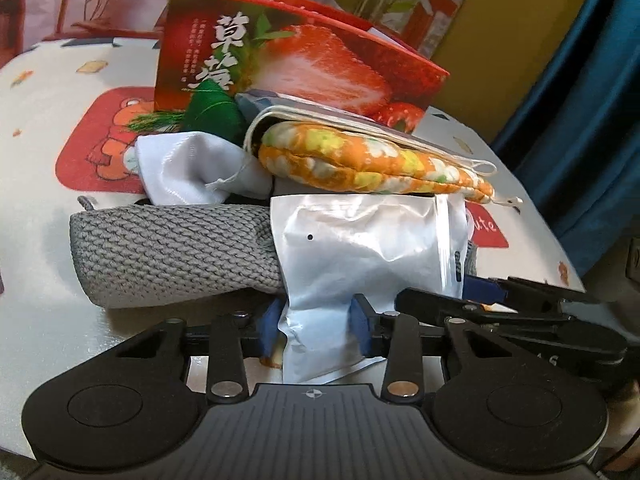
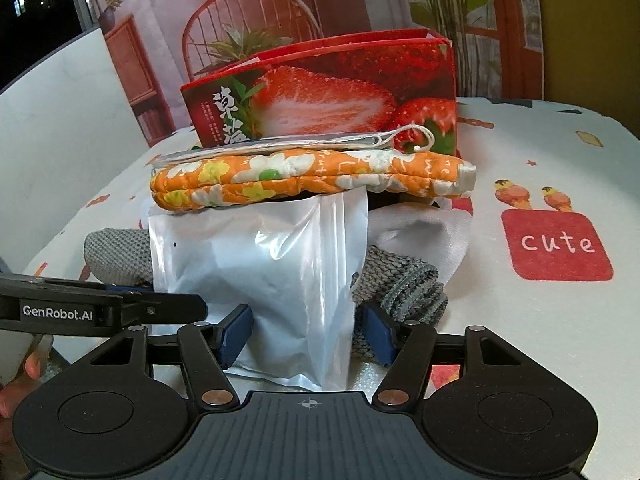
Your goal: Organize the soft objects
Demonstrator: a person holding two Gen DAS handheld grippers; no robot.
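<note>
A white plastic pouch (image 1: pixel 360 256) stands in front of a pile of soft things. My left gripper (image 1: pixel 316 324) is shut on the pouch's lower edge. My right gripper (image 2: pixel 306 330) has its blue pads on both sides of the same pouch (image 2: pixel 260 268) and grips it. Behind the pouch lie a grey knitted cloth (image 1: pixel 172 252), a white satin bag (image 1: pixel 188 172), an orange flowered pot holder (image 1: pixel 372 164) with a flat cream bag on top, and a green plush piece (image 1: pixel 212 112).
A red strawberry box (image 1: pixel 296 56) stands behind the pile; it also shows in the right wrist view (image 2: pixel 332 92). The table has a patterned white cloth (image 2: pixel 560 160) with a red "cute" patch (image 2: pixel 558 244). A blue curtain (image 1: pixel 592 112) hangs to the right.
</note>
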